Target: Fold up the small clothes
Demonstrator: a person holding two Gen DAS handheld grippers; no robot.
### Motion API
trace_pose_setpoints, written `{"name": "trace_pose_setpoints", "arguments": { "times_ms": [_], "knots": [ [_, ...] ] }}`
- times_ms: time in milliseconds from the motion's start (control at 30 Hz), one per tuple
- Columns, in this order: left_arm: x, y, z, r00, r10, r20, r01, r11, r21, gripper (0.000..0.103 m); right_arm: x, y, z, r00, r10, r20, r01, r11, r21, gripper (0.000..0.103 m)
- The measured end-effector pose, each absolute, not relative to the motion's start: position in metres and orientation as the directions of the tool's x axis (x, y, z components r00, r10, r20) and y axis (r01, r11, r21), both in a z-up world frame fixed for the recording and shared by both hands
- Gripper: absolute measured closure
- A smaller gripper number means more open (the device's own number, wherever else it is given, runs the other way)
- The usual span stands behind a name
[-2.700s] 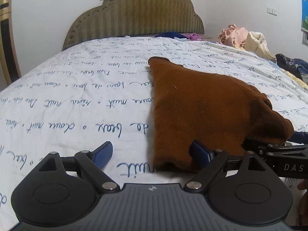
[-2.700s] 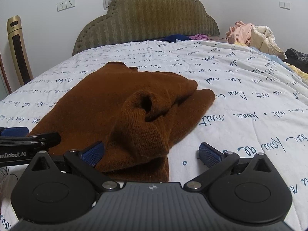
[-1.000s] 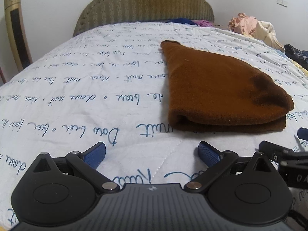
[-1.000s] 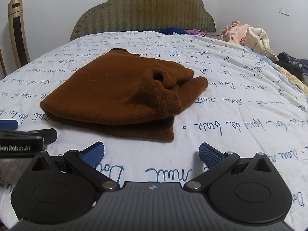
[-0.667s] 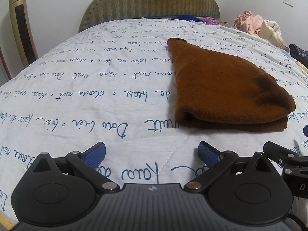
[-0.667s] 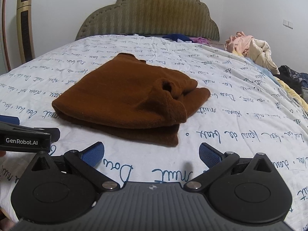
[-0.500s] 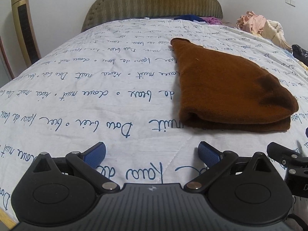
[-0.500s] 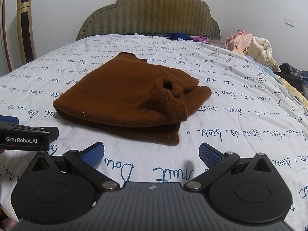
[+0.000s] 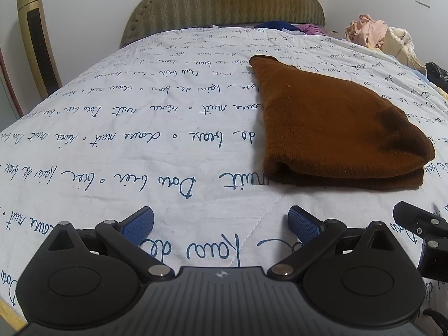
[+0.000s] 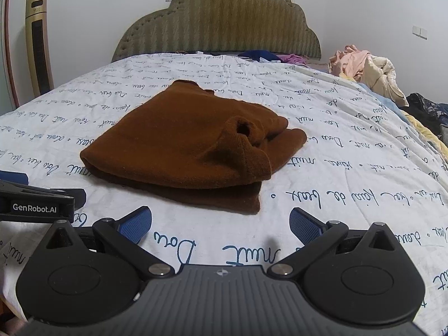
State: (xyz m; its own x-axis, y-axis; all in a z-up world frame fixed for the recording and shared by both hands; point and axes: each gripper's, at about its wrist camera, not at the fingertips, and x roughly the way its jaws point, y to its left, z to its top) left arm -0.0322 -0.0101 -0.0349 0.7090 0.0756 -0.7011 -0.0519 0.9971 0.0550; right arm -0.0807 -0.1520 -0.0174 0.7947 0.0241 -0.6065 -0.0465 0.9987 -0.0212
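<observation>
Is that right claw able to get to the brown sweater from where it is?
Probably yes. The right gripper is open and empty, and the sweater lies folded straight ahead of it on the bed, with only bare sheet between them.

sweater (image 10: pixel 179 140): fuzzy matt knit | bedsheet (image 10: pixel 336 168): smooth quilted cloth

Both wrist cams low, near bed (image 9: pixel 112 145), facing headboard (image 10: pixel 218 19); share brown garment (image 10: pixel 179 145).
</observation>
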Motion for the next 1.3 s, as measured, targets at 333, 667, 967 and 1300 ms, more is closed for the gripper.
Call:
{"name": "trace_pose_setpoints", "arguments": {
  "times_ms": [333, 667, 967, 1300],
  "knots": [
    [-0.0320, -0.0102, -0.0366, 0.707, 0.087, -0.702, -0.056, 0.996, 0.067, 0.000, -0.0764, -0.1572, -0.0218, 0.771, 0.040, -0.636, -0.020, 0.999, 0.038, 0.000],
    [-0.0316, -0.0101, -0.0367, 0.705, 0.088, -0.704, -0.058, 0.996, 0.066, 0.000, -0.0749, -0.1553, -0.0237, 0.761, 0.036, -0.647, -0.019, 0.999, 0.033, 0.000],
    [-0.0315, -0.0093, -0.0372, 0.705, 0.090, -0.703, -0.060, 0.996, 0.067, 0.000, -0.0749, -0.1558, -0.0242, 0.759, 0.034, -0.651, -0.020, 0.999, 0.028, 0.000],
    [-0.0315, -0.0094, -0.0371, 0.705, 0.091, -0.704, -0.061, 0.996, 0.067, 0.000, -0.0750, -0.1556, -0.0247, 0.758, 0.037, -0.651, -0.028, 0.999, 0.025, 0.000]
  ]
}}
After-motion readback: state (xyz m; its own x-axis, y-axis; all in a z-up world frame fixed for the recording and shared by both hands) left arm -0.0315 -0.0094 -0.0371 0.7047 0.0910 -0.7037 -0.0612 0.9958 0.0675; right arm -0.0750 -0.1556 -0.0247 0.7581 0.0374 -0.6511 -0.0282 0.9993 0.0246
